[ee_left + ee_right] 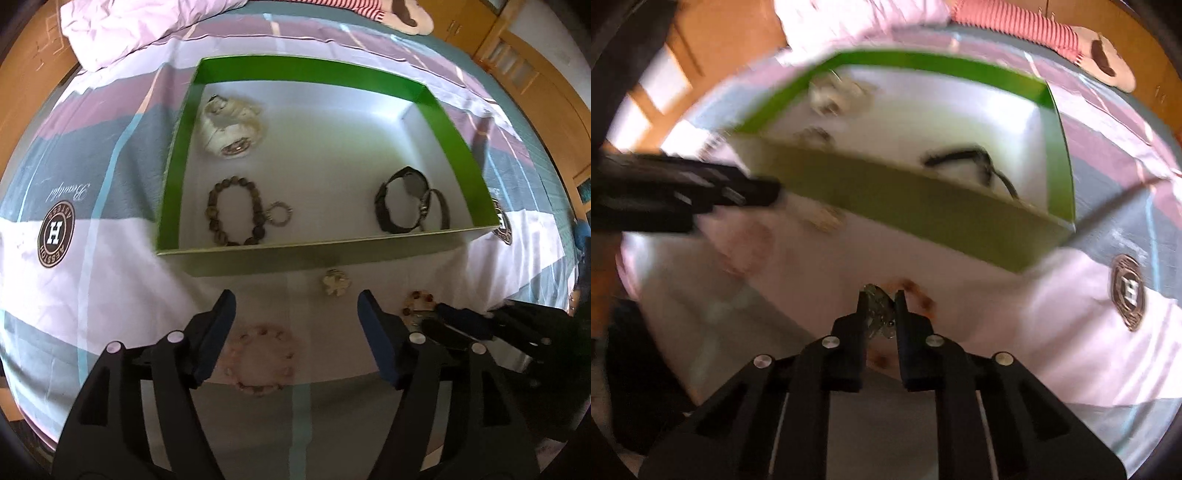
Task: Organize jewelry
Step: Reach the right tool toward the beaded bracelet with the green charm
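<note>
A green box with a white floor lies on the bedsheet. It holds a white watch, a brown bead bracelet, a small ring of beads and a black watch. In front of the box lie a cream flower piece and a pink bead bracelet. My left gripper hangs open above the pink bracelet without touching it. My right gripper is shut on the silvery part of an amber bead bracelet, just before the box's near wall.
A pink quilt is bunched at the bed's far left, and a striped sleeve lies at the far edge. Wooden cabinets stand to the right. The left gripper's fingers reach in at the left of the right wrist view.
</note>
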Action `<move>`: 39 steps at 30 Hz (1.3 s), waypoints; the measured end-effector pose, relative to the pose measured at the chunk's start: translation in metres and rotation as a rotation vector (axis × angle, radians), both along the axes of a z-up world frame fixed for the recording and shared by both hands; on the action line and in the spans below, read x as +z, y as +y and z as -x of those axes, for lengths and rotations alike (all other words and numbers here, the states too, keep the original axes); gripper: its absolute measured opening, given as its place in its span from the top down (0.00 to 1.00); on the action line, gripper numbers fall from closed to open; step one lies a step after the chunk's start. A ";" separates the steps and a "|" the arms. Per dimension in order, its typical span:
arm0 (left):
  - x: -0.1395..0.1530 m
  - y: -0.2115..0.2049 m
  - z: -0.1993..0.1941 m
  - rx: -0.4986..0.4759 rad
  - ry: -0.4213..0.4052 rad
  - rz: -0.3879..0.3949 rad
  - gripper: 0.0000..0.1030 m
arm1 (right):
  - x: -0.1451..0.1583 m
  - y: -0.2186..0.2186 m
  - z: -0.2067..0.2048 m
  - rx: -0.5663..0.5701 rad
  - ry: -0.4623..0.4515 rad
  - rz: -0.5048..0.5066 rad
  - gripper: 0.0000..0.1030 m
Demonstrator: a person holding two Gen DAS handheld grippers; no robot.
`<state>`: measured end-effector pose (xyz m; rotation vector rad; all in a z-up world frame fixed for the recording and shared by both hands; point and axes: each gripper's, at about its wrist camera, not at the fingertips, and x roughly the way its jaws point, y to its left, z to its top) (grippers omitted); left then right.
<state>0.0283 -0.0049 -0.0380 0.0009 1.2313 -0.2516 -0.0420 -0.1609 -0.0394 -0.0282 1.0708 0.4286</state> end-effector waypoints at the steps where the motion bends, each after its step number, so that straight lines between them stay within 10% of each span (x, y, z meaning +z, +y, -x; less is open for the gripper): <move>1: -0.001 0.002 -0.001 0.005 0.004 -0.002 0.31 | 0.008 -0.003 0.000 -0.011 -0.025 -0.021 0.87; 13: -0.008 0.013 -0.006 0.033 0.040 -0.016 0.27 | 0.003 -0.046 -0.021 -0.243 0.040 0.016 0.87; 36: -0.017 -0.001 -0.013 0.035 0.077 -0.011 0.21 | -0.007 -0.067 -0.022 -0.334 0.084 0.019 0.76; 39: -0.021 -0.010 -0.015 0.023 0.078 -0.015 0.19 | -0.007 -0.069 -0.024 -0.357 0.076 0.041 0.60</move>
